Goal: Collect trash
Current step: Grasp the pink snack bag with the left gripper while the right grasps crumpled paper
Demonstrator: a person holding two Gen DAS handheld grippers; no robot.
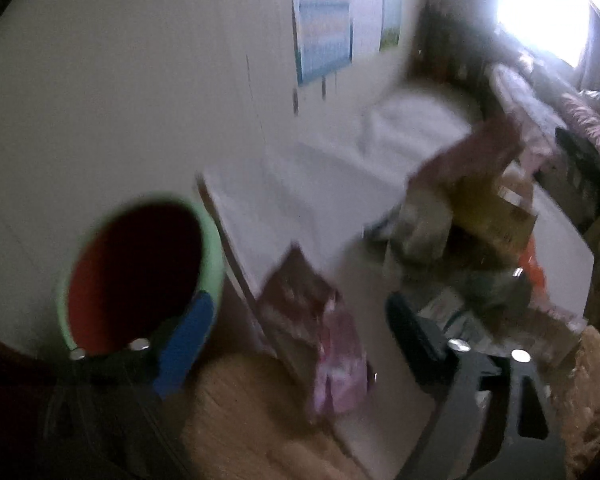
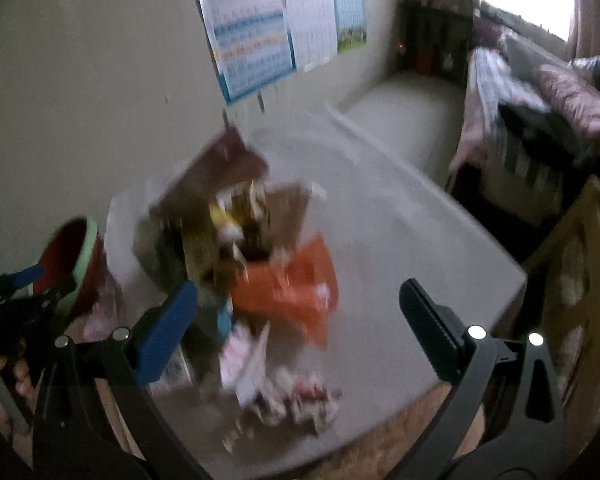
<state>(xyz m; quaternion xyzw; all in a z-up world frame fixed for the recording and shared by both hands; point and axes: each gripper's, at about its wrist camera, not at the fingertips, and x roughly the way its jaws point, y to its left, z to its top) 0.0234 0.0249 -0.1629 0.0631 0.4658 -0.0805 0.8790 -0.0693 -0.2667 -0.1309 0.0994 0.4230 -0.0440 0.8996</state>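
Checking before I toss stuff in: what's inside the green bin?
The green bin shows only a red inner wall and dark shadow; no trash is visible. Its bottom is hidden by shadow, blur and the left gripper.

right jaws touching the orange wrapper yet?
Apart. The right wrist view shows the right gripper open, the orange wrapper lying beyond its fingertips on the white table.

Blurred trash pile (image 2: 260,256) (white table (image 2: 400,248))
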